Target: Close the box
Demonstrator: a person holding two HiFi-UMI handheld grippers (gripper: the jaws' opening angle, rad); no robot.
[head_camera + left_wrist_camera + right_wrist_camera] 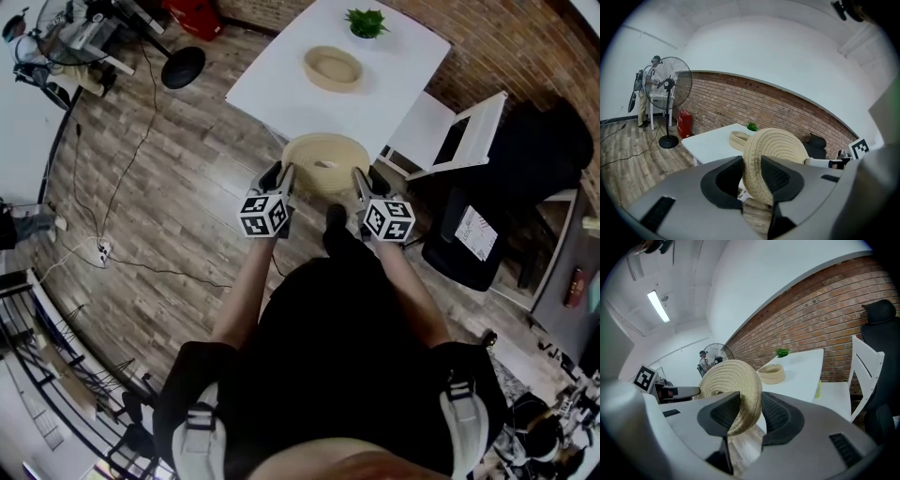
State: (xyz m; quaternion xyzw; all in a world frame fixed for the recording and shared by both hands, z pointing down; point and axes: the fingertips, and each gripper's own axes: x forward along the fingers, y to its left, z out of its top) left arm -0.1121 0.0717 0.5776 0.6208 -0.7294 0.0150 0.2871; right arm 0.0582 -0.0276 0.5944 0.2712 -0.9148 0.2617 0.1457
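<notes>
Currently, woven lid (325, 161) held off the floor between both grippers, left gripper (752, 165) jaws clamped on its left rim, right gripper (750, 403) jaws clamped on its right rim, open woven box (333, 67) on white table (272, 89) just beyond lid.

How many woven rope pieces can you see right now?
2. One, the round lid, is gripped at its edges by the left gripper and right gripper; the other, the open basket, sits on the white table beyond.

Before me: white square table (281, 89) on wood-plank floor (169, 187); on it, round woven beige basket (333, 67), small green potted plant (366, 22).
</notes>
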